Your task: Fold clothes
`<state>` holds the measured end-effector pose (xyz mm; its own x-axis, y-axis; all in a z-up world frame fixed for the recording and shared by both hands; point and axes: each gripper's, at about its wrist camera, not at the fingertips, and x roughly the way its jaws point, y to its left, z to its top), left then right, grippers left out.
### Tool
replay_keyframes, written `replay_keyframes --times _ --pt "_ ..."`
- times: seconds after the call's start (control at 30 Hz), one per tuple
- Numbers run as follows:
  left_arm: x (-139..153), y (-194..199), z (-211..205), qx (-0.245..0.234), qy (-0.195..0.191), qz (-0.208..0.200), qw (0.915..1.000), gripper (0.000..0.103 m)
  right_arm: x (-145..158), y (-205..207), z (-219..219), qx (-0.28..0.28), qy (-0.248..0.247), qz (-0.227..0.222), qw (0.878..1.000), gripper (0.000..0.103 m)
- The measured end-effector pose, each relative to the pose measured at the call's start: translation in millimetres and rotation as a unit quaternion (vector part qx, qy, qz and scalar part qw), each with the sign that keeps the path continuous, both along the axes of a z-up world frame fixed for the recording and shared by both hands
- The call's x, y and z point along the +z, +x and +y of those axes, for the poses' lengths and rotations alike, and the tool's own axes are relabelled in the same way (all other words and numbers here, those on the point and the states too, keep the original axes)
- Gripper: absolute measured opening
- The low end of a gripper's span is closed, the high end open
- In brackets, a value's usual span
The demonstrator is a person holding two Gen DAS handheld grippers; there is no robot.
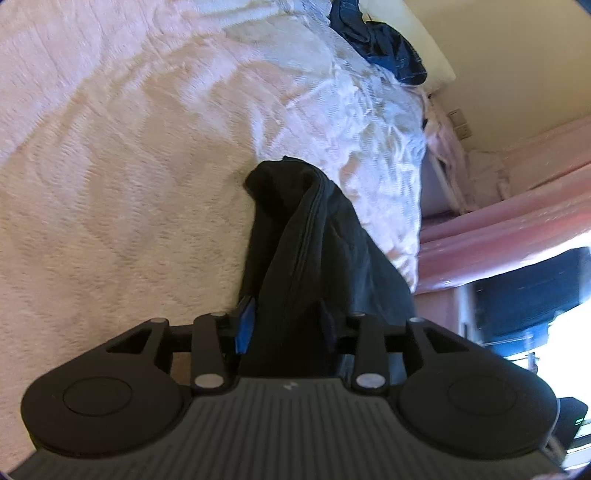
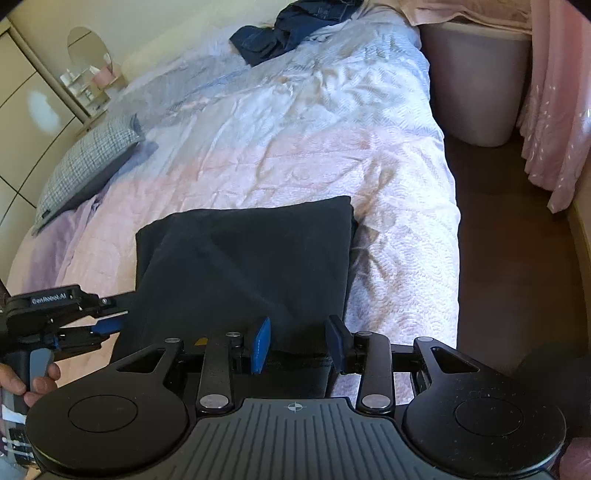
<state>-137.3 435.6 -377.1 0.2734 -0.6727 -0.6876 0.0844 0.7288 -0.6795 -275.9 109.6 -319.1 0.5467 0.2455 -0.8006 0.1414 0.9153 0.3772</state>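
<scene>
1. Left wrist view: the left gripper has its jaws part-open with a bunched black garment running between them at lower centre; I cannot tell whether they truly pinch it. The cloth rises in a ridge over the bed.
2. Right wrist view: the right gripper is spread wide over the garment's near edge, gripping nothing. The garment already lies as a flat rectangle at centre, so this piece looks nearly folded. A blue heap of clothes at the top waits unfolded; a checked folded piece lies at the left.
</scene>
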Motion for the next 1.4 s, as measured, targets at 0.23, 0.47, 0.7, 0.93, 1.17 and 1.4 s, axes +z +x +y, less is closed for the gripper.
replay_keyframes --times 0.23,0.47,0.7,0.93,1.17,1.4 --pt "-13.4 -2.5 14.1 0.005 -0.019 -0.013 0.9997 0.01 -9.8 4.1 9.0 0.039 -0.04 0.01 0.998 0.037" --pt "-20.7 -3.0 22.9 0.017 -0.036 -0.017 0.9991 0.006 -25.7 9.4 20.2 0.095 -0.074 0.013 0.993 0.037" --pt "10.5 -25.6 29.2 0.023 -0.021 0.001 0.9995 0.024 -12.1 -2.4 -3.9 0.052 -0.001 0.006 0.999 0.037" --pt "-1.4 -61.8 37.6 0.051 -0.057 0.043 0.9962 0.037 -3.4 -14.5 -2.8 0.051 0.008 0.014 0.999 0.037" --pt "-10.5 -71.7 39.7 0.049 -0.097 0.015 0.994 0.009 -7.2 -19.1 2.7 0.059 -0.006 0.008 0.998 0.037" --pt "-22.4 -75.9 56.5 0.089 -0.156 0.038 0.983 0.021 -9.5 -19.5 7.2 0.061 -0.021 0.009 0.998 0.038"
